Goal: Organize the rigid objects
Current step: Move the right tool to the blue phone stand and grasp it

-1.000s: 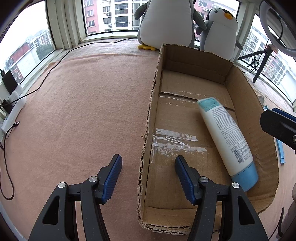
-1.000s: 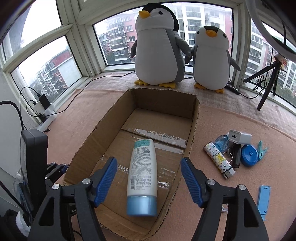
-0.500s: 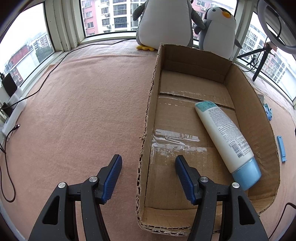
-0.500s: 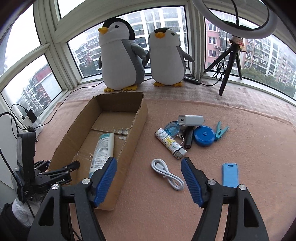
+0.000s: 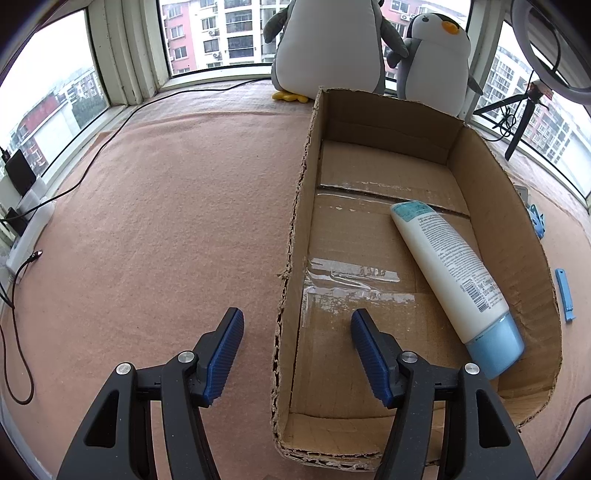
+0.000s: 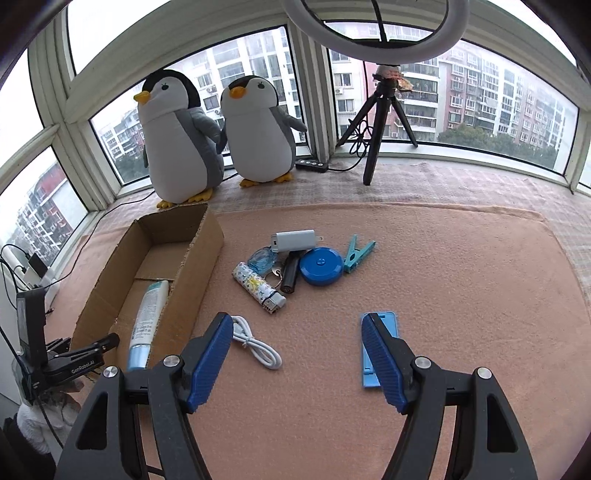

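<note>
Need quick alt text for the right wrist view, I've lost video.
Open right hand-held gripper hovers empty over a pink mat between a white cable and a flat blue piece. Small items cluster ahead; cardboard box with tube sits left.

A curved bay of white-framed windows (image 6: 461,110) encloses the area, with apartment blocks and grey daylight outside. A pink carpet (image 5: 166,221) covers the floor. Two plush penguins (image 6: 177,140) stand at the sill, beside a ring light (image 6: 376,26) on a black tripod (image 6: 376,125).
</note>
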Motion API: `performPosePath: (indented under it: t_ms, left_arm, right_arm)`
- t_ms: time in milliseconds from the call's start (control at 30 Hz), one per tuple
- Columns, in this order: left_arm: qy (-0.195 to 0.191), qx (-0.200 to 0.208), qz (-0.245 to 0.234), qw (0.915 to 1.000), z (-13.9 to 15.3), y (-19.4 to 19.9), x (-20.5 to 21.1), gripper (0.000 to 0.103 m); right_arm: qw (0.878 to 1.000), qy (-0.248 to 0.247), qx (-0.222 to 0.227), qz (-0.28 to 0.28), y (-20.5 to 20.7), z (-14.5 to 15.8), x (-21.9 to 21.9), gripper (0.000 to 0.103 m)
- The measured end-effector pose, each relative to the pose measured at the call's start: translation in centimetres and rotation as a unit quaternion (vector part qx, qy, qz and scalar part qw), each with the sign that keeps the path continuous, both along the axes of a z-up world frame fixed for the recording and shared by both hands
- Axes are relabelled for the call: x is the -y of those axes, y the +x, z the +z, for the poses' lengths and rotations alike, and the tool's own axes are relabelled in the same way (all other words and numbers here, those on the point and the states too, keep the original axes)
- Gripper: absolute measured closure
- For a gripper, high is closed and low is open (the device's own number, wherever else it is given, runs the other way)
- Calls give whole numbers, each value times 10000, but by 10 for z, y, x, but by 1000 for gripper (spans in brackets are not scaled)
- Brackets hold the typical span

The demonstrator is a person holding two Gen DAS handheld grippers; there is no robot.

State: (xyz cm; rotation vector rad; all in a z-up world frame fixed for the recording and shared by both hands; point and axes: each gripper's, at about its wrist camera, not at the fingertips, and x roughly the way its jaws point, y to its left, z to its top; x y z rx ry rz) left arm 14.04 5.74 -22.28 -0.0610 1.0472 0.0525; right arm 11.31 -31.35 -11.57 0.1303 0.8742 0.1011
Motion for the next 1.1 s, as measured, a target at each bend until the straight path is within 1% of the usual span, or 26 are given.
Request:
performPosePath:
  t_ms: [133, 300, 433, 733, 1000, 1100]
  left_arm:
    - [-6, 7, 6, 10000, 0, 0, 0, 38]
    - [5, 8, -2, 10000, 0, 1, 0, 38]
    - [0, 10, 0, 10000, 1, 0, 0, 38]
    - [-1, 12, 2, 10000, 1, 0, 0, 38]
    - [-5, 12, 6, 10000, 1, 1, 1, 38]
    - [-9, 14, 4, 10000, 1, 1, 1, 38]
  right_arm:
    - [9995, -66, -69, -298, -6, -8, 26, 34]
    - [9976, 38, -172, -668, -11, -18, 59, 34]
    - [9966, 1, -244, -782, -12, -24, 72, 34]
    - [9966, -289, -423, -640, -3, -47, 60, 34]
    - [9950, -475, -751, -456, 13, -71, 51, 35]
    - [9938, -552, -884, -375, 19, -77, 48, 37]
